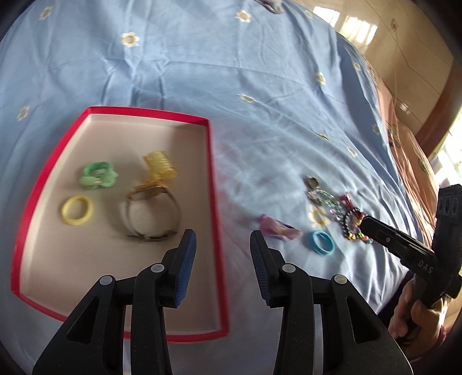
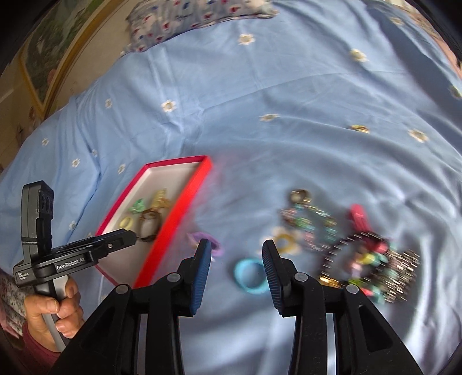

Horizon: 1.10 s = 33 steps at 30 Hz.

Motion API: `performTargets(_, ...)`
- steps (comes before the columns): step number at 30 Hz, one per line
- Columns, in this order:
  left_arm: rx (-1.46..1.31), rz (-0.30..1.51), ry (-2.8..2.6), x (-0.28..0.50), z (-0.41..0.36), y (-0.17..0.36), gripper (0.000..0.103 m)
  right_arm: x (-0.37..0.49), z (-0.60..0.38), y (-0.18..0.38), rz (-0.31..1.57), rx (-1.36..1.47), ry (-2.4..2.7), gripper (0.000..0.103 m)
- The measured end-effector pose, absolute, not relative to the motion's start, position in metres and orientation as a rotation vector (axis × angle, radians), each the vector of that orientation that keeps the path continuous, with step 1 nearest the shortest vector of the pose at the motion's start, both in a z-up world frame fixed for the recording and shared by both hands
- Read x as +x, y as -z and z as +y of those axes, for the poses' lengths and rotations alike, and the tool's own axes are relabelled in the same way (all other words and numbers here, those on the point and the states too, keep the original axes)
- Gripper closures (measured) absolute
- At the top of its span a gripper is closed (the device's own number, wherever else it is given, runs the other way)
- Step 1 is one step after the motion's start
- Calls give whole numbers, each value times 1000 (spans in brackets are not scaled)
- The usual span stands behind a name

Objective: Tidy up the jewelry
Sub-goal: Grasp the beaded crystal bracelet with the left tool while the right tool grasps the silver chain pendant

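A red-rimmed box (image 1: 212, 178) (image 2: 184, 199) lies on the blue bedsheet. It holds a green hair tie (image 1: 98, 175), a yellow ring (image 1: 77, 213), a yellow spiral tie (image 1: 160, 166) and a metal bangle (image 1: 153, 215). To its right on the sheet lie a purple tie (image 1: 278, 229) (image 2: 215, 245), a blue ring (image 1: 322, 241) (image 2: 249, 275), a beaded bracelet pile (image 2: 366, 259) (image 1: 350, 225) and a red clip (image 2: 358, 216). My left gripper (image 1: 222, 253) is open and empty over the box's right rim. My right gripper (image 2: 235, 259) is open and empty just above the blue ring.
The bedsheet (image 2: 260, 101) has small flower prints and wrinkles. A patterned pillow (image 2: 187, 17) lies at the far end. A framed picture (image 2: 43, 66) hangs at the left. The bed's right edge and a wooden floor (image 1: 404, 57) show in the left wrist view.
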<state>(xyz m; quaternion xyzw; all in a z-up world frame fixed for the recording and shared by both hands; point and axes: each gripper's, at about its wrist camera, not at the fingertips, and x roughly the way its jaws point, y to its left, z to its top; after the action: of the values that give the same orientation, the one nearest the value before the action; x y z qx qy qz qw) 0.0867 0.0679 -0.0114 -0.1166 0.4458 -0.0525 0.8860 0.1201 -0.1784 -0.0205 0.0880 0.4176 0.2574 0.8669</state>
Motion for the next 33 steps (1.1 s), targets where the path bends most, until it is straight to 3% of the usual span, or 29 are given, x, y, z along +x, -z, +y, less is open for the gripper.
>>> performTargets(15, -155, 953, 240, 113, -7, 10, 66, 107, -268, 33, 876, 261, -365, 65)
performTargets(33, -81, 1039, 293, 181, -67, 37, 66, 125, -295, 56, 947, 173, -258, 66)
